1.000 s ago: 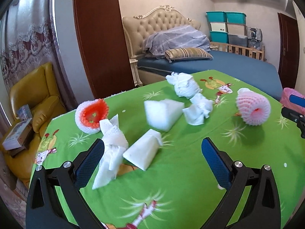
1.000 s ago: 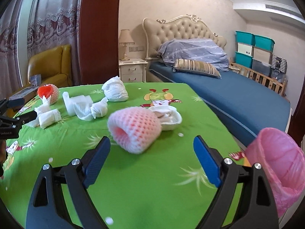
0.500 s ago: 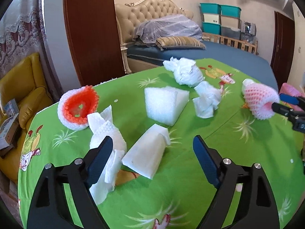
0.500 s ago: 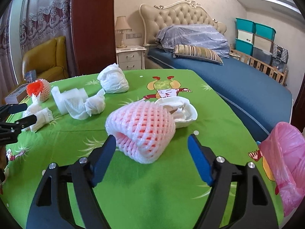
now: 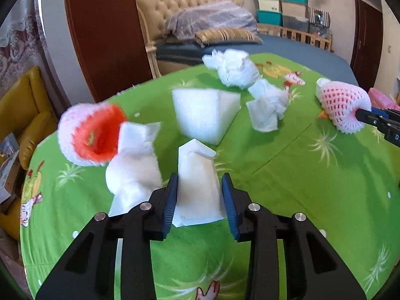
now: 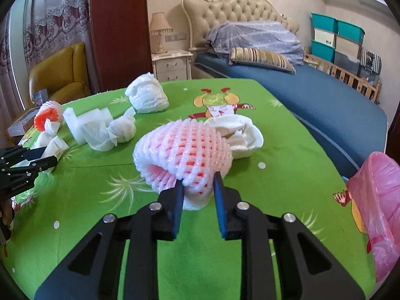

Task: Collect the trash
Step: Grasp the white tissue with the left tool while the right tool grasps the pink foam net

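A bedroom: a tufted beige headboard [image 6: 240, 7] and a blue bed [image 6: 325, 95] at one o'clock, a yellow armchair [image 6: 60, 75] at ten, teal storage boxes [image 6: 337, 32] at two, beige walls.

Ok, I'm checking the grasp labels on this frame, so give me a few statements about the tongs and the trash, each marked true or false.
1. The left tongs are shut on the folded white paper piece. True.
2. The right tongs grip the crumpled white bag. False: they pinch the pink foam net; the crumpled white bag lies untouched farther back.
3. A pink plastic bag hangs at the table's right edge. True.
4. The orange-lined foam net is inside the pink plastic bag. False: it lies on the green tablecloth.
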`<state>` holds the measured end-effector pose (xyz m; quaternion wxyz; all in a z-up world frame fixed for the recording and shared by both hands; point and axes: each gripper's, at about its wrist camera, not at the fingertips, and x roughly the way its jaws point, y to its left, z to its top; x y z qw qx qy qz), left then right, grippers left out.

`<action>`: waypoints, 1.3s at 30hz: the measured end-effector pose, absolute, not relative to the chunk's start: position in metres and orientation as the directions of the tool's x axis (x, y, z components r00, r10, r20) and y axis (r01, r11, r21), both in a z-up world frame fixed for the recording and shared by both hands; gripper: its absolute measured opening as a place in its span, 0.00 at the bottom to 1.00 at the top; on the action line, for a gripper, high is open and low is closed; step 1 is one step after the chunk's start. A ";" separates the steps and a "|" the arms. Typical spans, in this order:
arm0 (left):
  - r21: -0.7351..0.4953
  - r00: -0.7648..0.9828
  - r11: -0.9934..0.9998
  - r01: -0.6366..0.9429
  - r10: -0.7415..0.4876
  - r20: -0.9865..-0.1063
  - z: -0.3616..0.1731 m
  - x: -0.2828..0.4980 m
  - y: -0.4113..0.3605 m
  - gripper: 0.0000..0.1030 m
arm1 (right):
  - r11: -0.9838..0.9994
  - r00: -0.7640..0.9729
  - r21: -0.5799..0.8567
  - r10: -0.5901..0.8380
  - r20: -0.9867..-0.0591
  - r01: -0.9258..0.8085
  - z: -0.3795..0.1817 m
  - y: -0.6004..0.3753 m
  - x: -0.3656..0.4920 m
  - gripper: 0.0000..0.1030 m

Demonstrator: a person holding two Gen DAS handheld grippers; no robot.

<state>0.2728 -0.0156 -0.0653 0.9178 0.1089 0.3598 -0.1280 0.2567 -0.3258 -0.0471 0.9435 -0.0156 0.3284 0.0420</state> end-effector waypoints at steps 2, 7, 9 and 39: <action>0.104 0.727 0.944 0.313 -0.168 -0.665 -0.060 0.261 -0.015 0.31 | 0.995 0.795 -0.027 0.057 -0.604 -0.092 -0.043 -0.322 0.251 0.20; 0.044 0.745 0.947 0.319 -0.222 -0.630 -0.048 0.235 -0.017 0.31 | 0.993 0.807 -0.052 0.055 -0.588 -0.106 -0.040 -0.317 0.246 0.20; 0.048 0.759 0.950 0.309 -0.216 -0.614 -0.045 0.226 -0.020 0.31 | 0.994 0.804 -0.038 0.058 -0.592 -0.100 -0.041 -0.320 0.247 0.20; 0.046 0.878 0.992 0.114 -0.079 -0.472 -0.036 0.193 -0.026 0.32 | 0.988 0.851 -0.054 0.095 -0.517 -0.144 -0.029 -0.300 0.198 0.20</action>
